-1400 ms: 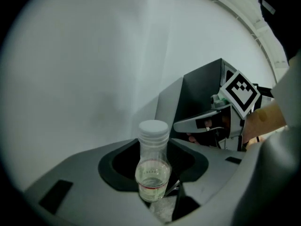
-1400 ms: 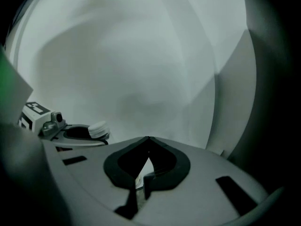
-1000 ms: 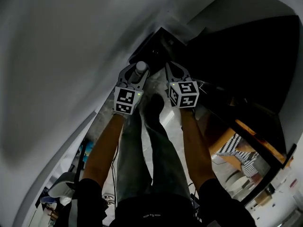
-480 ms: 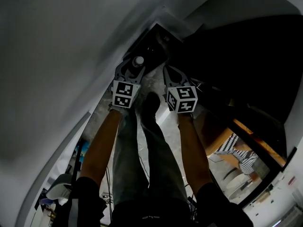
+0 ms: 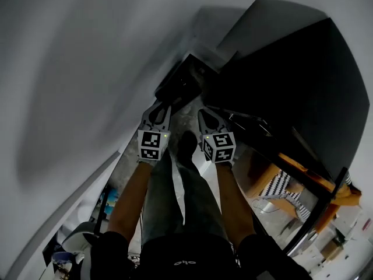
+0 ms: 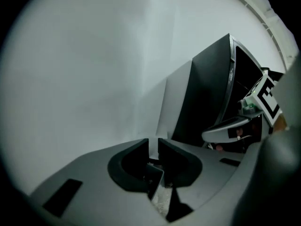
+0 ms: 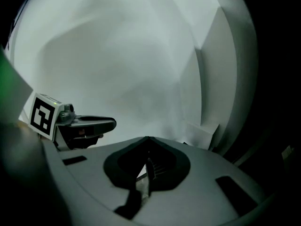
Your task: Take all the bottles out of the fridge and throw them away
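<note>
No bottle shows in any view. In the head view my left gripper (image 5: pixel 159 105) hangs just short of a dark open-topped bin (image 5: pixel 182 81) by the white wall. Its jaws have just been closing; they stand a narrow slit apart with nothing between them (image 6: pixel 153 145). My right gripper (image 5: pixel 201 114) is beside it, level with it and shut on nothing, its tips meeting (image 7: pixel 148 139). Each gripper view catches the other gripper from the side: the right gripper (image 6: pixel 209 133) and the left gripper (image 7: pixel 110 123).
A white wall (image 5: pixel 87 69) fills the left side. A big black cabinet (image 5: pixel 291 80) stands at the right, also seen as a dark box (image 6: pixel 207 93). The person's legs and a shoe (image 5: pixel 186 142) are below the grippers. An orange rack (image 5: pixel 303 168) and clutter lie lower right.
The left gripper held a white-capped bottle, let it go over the dark bin, and the bottle is now out of sight. Both grippers have drawn back from the bin.
</note>
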